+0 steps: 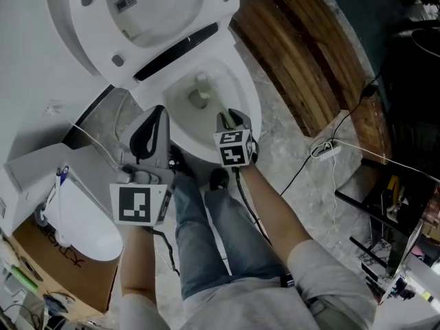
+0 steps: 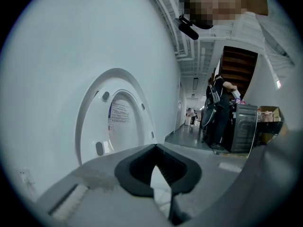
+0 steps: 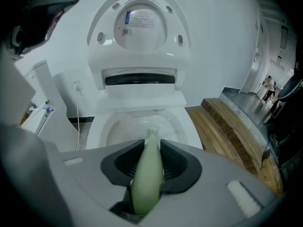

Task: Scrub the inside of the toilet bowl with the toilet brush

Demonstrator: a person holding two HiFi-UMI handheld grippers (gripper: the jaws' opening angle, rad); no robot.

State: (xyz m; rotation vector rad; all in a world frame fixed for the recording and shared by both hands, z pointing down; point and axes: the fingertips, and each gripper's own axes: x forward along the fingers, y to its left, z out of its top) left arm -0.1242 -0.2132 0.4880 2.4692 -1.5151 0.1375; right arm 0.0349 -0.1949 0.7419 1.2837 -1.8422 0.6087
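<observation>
While the right gripper (image 3: pixel 150 161) clamps the pale green handle of the toilet brush (image 3: pixel 147 181), the bristled head lies ahead of its jaws, down inside the toilet bowl (image 3: pixel 189 129) — so scrubbing looks under way, though nothing shows how much of the bowl is covered. The left gripper (image 2: pixel 156 170) plays no part — jaws drawn together on nothing, facing the raised lid (image 2: pixel 118 122).

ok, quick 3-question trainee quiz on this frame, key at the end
1. True or false: the toilet lid is down.
2. Which gripper holds the toilet brush? A left, B right, C both.
3. Fill in: the brush head is inside the ____.
Key: 1 false; 2 B, the right gripper; 3 toilet bowl.
</observation>
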